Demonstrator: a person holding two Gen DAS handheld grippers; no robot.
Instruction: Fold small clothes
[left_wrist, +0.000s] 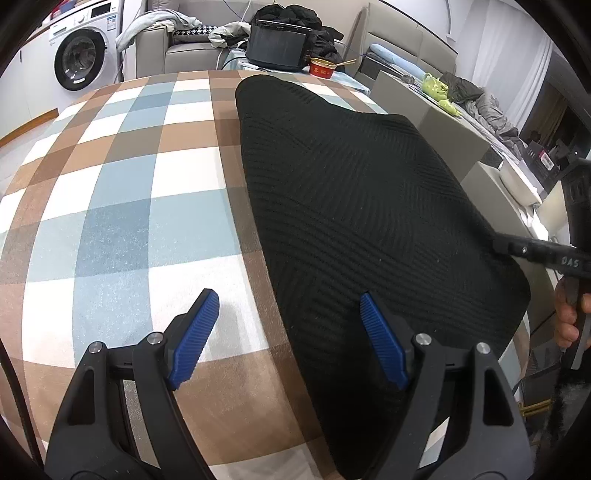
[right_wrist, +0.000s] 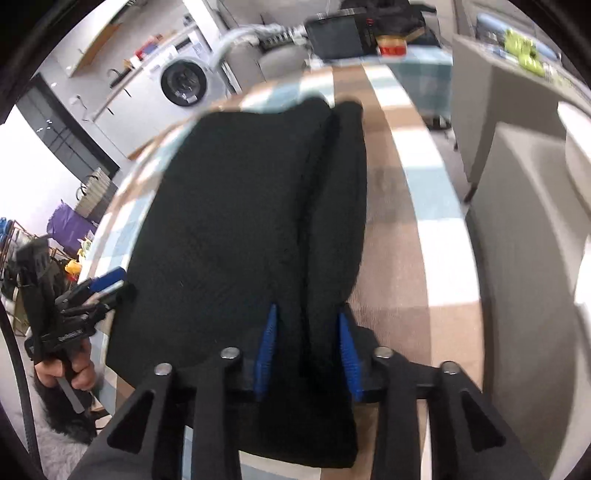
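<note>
Black knit garment (left_wrist: 354, 206) lies flat on the checked bench (left_wrist: 122, 206). The left claw (left_wrist: 290, 332) hangs open over its edge; the right claw (right_wrist: 306, 350) straddles a raised fold, grip unclear.

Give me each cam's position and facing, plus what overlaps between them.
Left wrist: sits on the left hand-held gripper, looking down and forward over the checked cloth and the black knit garment; its blue pads stand apart, nothing between them. The right hand-held gripper and fingers show at the right edge.
Right wrist: sits on the right hand-held gripper, looking down along the garment's right side, a fold of it between the pads. The left hand shows at the left.
Shared: garment, cloth, washing machine, red bowl.
</note>
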